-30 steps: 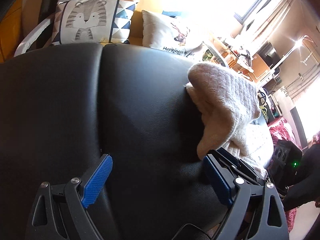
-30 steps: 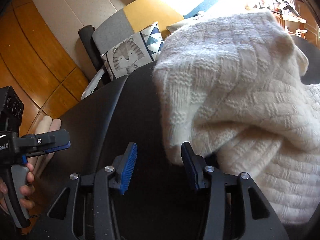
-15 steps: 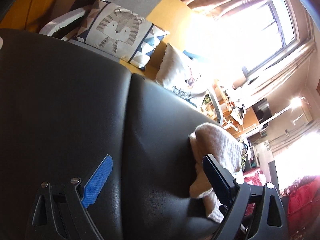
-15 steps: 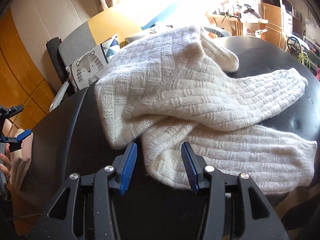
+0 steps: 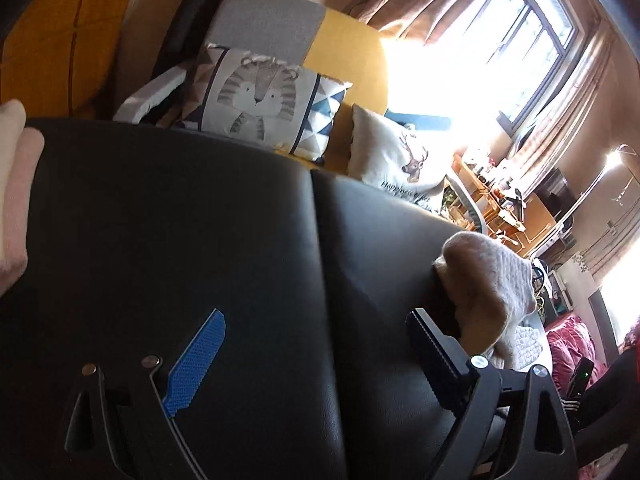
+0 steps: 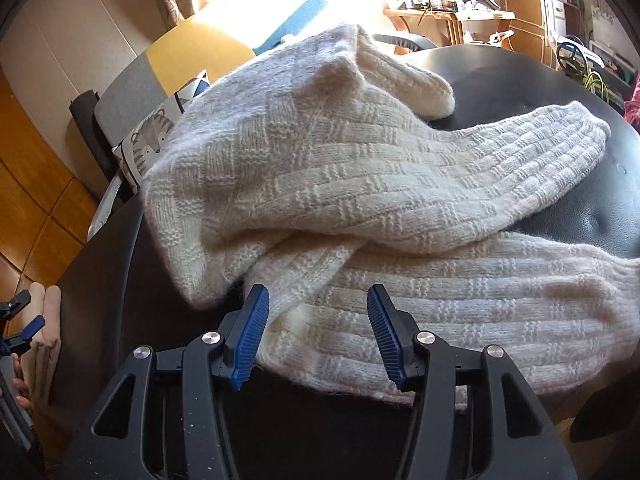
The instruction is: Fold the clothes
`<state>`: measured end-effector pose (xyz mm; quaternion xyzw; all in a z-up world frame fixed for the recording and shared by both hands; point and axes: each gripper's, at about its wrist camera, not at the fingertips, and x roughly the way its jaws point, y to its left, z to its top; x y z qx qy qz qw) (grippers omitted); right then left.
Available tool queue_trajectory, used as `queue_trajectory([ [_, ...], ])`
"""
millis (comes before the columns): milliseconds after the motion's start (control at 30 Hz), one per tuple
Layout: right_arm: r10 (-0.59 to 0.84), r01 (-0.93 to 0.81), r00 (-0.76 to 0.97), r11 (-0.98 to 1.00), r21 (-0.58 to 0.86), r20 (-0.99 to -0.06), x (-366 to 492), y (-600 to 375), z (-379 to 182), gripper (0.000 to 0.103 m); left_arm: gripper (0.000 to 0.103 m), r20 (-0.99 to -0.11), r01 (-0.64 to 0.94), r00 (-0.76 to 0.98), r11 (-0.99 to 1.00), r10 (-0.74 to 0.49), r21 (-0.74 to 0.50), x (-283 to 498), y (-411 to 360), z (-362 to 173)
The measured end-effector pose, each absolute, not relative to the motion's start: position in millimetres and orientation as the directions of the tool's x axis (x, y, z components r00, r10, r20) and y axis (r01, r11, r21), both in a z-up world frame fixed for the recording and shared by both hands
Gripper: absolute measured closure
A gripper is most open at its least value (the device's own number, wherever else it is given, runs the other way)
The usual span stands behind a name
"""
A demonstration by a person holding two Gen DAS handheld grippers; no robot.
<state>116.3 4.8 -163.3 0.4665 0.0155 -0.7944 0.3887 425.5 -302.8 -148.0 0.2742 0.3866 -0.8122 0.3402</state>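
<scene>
A cream knitted sweater point(image 6: 360, 184) lies bunched on a black leather surface point(image 6: 168, 292), its sleeves stretched to the right. My right gripper point(image 6: 316, 328) is open, its blue pads either side of the sweater's near hem, holding nothing. In the left wrist view the sweater point(image 5: 488, 276) shows as a lump at the right, just beyond the right finger. My left gripper point(image 5: 316, 340) is wide open and empty over bare black leather point(image 5: 240, 240). The left gripper also shows at the far left edge of the right wrist view point(image 6: 20, 320).
Folded pink and cream cloths point(image 5: 16, 200) lie at the left edge of the leather surface. A tiger cushion point(image 5: 260, 100) and a white deer cushion point(image 5: 396, 160) sit on a yellow and grey sofa point(image 5: 348, 52) behind. A cluttered desk point(image 6: 460, 16) stands at the far right.
My right gripper has pulled back from the sweater, so more of it and both sleeves show. My left gripper has swung left, and the sweater has slid towards the right edge of its view.
</scene>
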Motion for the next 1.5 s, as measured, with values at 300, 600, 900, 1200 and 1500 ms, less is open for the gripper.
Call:
queue_trajectory([
  [300, -0.595, 0.609, -0.262, -0.713, 0.348, -0.760, 113, 10, -173, 0.043, 0.010, -0.737, 0.759, -0.615, -0.465, -0.282, -0.456, 422, -290, -166],
  [600, -0.585, 0.611, -0.247, -0.713, 0.345, -0.772, 118, 12, -182, 0.042, 0.010, -0.774, 0.768, -0.584, -0.475, -0.245, -0.429, 410, -283, -181],
  [900, -0.631, 0.598, -0.270, -0.702, 0.387, -0.727, 98, 20, -168, 0.042, 0.010, -0.793, 0.773, -0.559, -0.498, -0.241, -0.393, 401, -273, -177],
  [1200, -0.676, 0.517, -0.261, -0.701, 0.492, -0.689, 54, 27, -183, 0.042, 0.010, -0.820, 0.801, -0.505, -0.499, -0.267, -0.331, 394, -267, -166],
  [1500, -0.707, 0.551, -0.193, -0.652, 0.520, -0.681, 65, 19, -187, 0.042, 0.010, -0.819, 0.772, -0.516, -0.549, -0.250, -0.319, 376, -257, -160],
])
